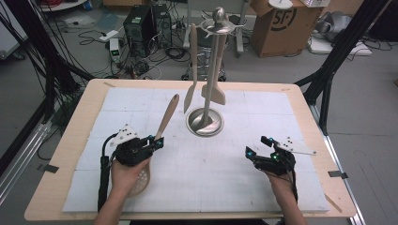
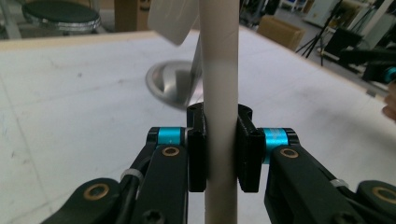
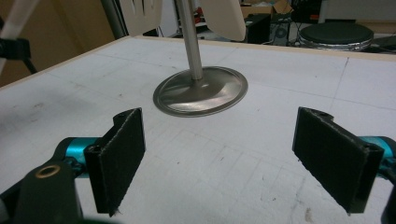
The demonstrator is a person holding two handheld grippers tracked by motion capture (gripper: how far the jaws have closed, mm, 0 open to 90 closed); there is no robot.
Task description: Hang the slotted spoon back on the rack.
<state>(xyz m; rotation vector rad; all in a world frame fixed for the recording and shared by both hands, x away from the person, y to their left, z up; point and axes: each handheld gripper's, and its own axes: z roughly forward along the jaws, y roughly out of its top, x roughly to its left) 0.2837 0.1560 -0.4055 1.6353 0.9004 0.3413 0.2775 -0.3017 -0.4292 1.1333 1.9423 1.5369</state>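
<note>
A pale wooden slotted spoon [image 1: 168, 115] stands tilted over the left of the white mat, its handle pointing up and away and its slotted head [image 1: 141, 180] low by the hand. My left gripper [image 1: 157, 140] is shut on the spoon's handle [image 2: 219, 93], with both pads pressed against it. A metal utensil stand [image 1: 213, 70] rises from its round base [image 1: 205, 122] at the mat's middle back. Two wooden utensils [image 1: 191, 79] hang from the stand's top. My right gripper [image 1: 256, 146] hovers at the right, open and holding nothing [image 3: 219, 158], facing the stand's base [image 3: 201, 91].
The white mat [image 1: 244, 183] covers most of the wooden table [image 1: 84, 108]. Beyond the far edge are a cardboard box [image 1: 281, 23], a black computer case [image 1: 141, 23], cables on the floor and black frame legs [image 1: 328, 70] at the right.
</note>
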